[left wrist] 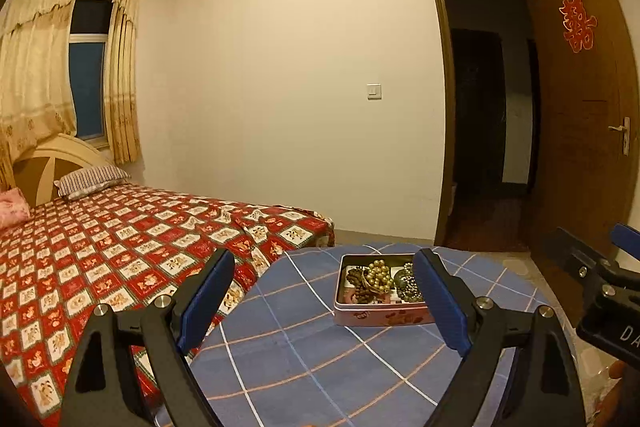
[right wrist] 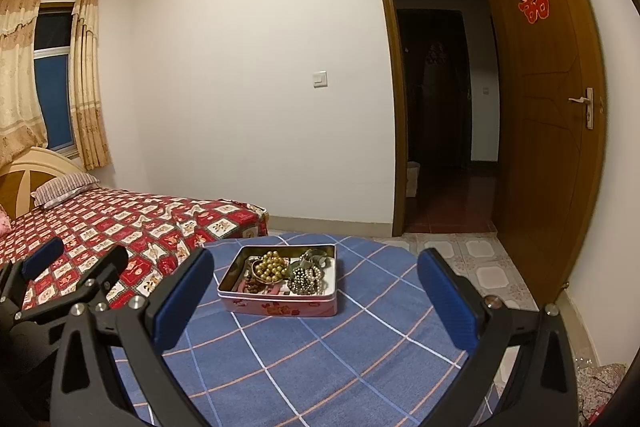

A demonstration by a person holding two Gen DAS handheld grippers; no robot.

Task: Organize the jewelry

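An open pink tin box (left wrist: pixel 382 317) (right wrist: pixel 280 305) stands on a round table with a blue checked cloth (left wrist: pixel 300 355) (right wrist: pixel 320 347). It holds gold beads (left wrist: pixel 379 273) (right wrist: pixel 272 266), brown wooden beads (left wrist: pixel 358 289) (right wrist: pixel 253 283) and grey metallic beads (right wrist: pixel 307 277). My left gripper (left wrist: pixel 324 303) is open and empty, short of the box, its blue pads wide apart. My right gripper (right wrist: pixel 316 299) is open and empty, also short of the box. Each gripper shows at the edge of the other's view.
A bed with a red patterned cover (left wrist: pixel 120 247) (right wrist: pixel 132 227) stands left of the table. An open wooden door (right wrist: pixel 548 107) and dark doorway (right wrist: pixel 436 87) are at the right. Tiled floor (right wrist: pixel 480 263) lies beyond the table.
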